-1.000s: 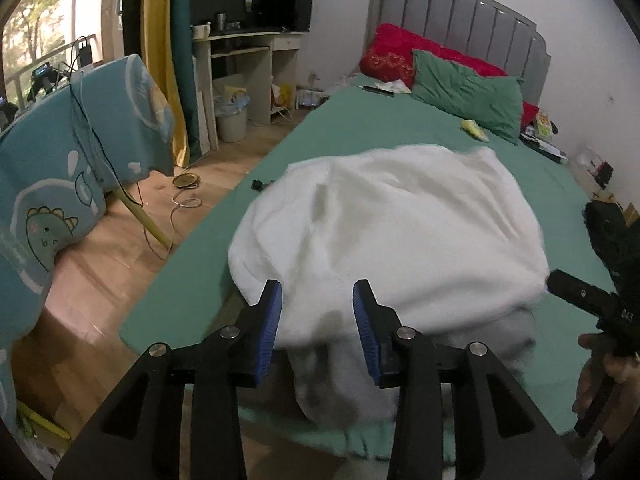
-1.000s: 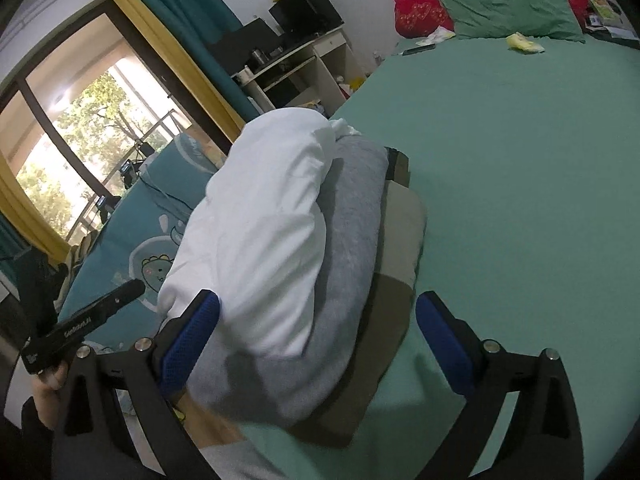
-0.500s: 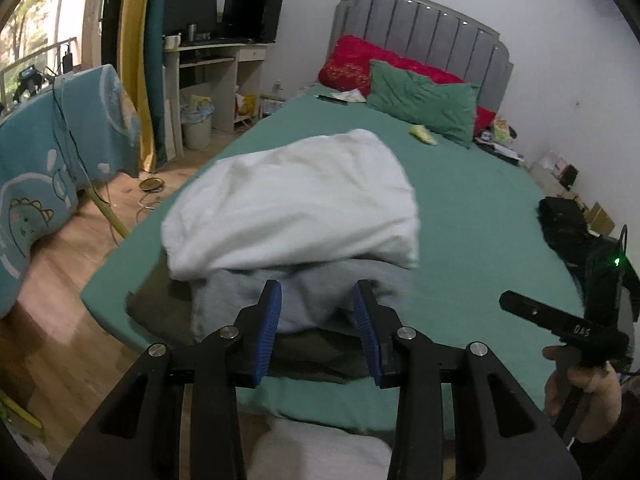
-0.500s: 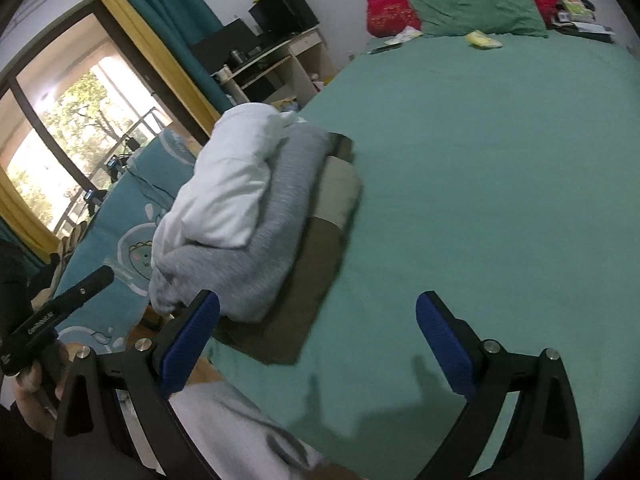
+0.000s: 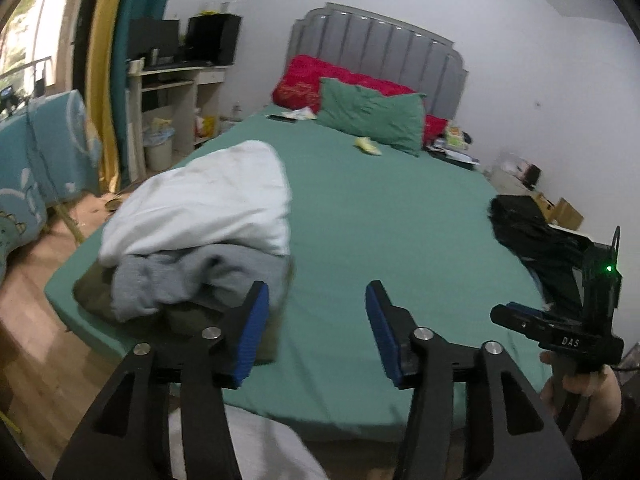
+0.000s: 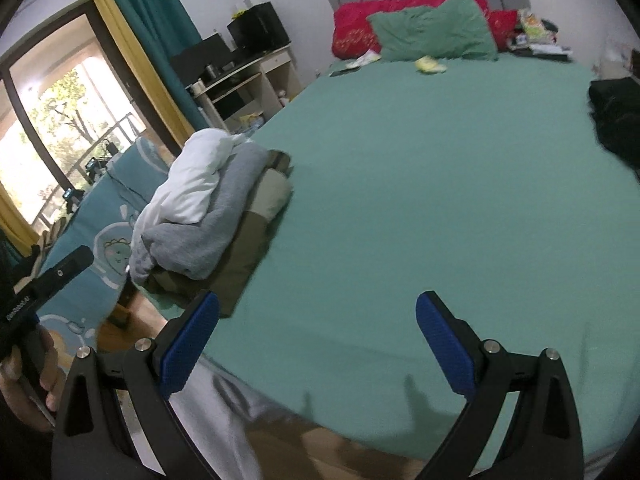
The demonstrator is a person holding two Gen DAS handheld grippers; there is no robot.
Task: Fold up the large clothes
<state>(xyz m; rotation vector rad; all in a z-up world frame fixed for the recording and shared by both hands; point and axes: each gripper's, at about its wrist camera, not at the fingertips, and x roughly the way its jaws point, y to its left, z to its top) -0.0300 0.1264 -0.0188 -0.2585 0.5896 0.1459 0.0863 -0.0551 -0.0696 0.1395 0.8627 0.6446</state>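
1. Green bed sheet [image 6: 440, 200] fills the foreground; left gripper [image 5: 316, 332] and right gripper [image 6: 316, 344] hover over its near edge, fingers spread, nothing held.
2. Folded stack sits at the bed's left corner: white garment [image 5: 208, 200] on grey garment [image 5: 192, 276] on olive garment [image 6: 244, 248].
3. Black clothes [image 5: 532, 240] lie at the right edge.
4. Pillows [image 5: 372, 116] at the headboard.

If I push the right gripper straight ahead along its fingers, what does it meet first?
Most likely the bare green bedsheet. The open right gripper points over it, with the folded clothes stack off to its left and the black garment far right. Depth is uncertain.
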